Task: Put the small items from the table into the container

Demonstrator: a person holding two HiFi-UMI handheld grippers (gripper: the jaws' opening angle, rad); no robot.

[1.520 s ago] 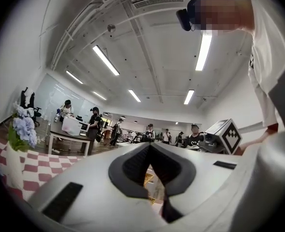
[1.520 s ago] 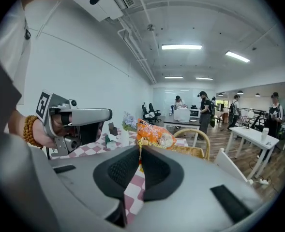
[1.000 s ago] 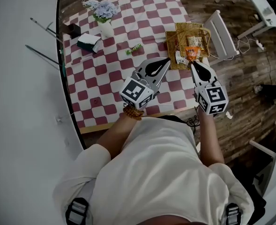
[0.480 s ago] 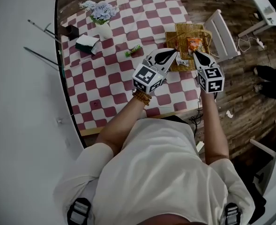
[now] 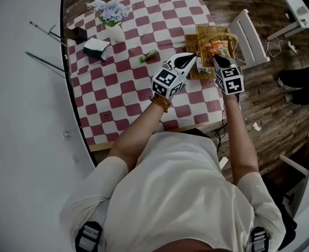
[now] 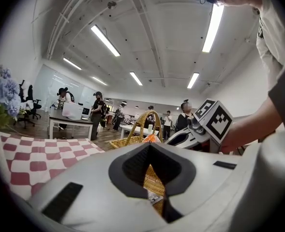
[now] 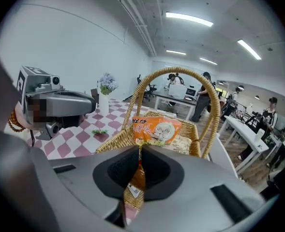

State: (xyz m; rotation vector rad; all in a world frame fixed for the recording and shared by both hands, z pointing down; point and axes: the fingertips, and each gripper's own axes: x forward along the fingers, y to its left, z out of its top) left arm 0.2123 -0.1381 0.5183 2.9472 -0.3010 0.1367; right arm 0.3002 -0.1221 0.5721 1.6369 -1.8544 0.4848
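right tongs: closed on the lower edge of the orange snack bag; I read the bag as over the mouth of the basket, under its handle.
left tongs: tips together, nothing gripped; at the basket's 9 o'clock.
basket: table's 2 o'clock corner, head view.
green item: on the checked cloth, 9 o'clock from left tongs.

Woven wicker basket, glossy plastic snack packet (crinkled), checked cloth tablecloth, wooden floor.
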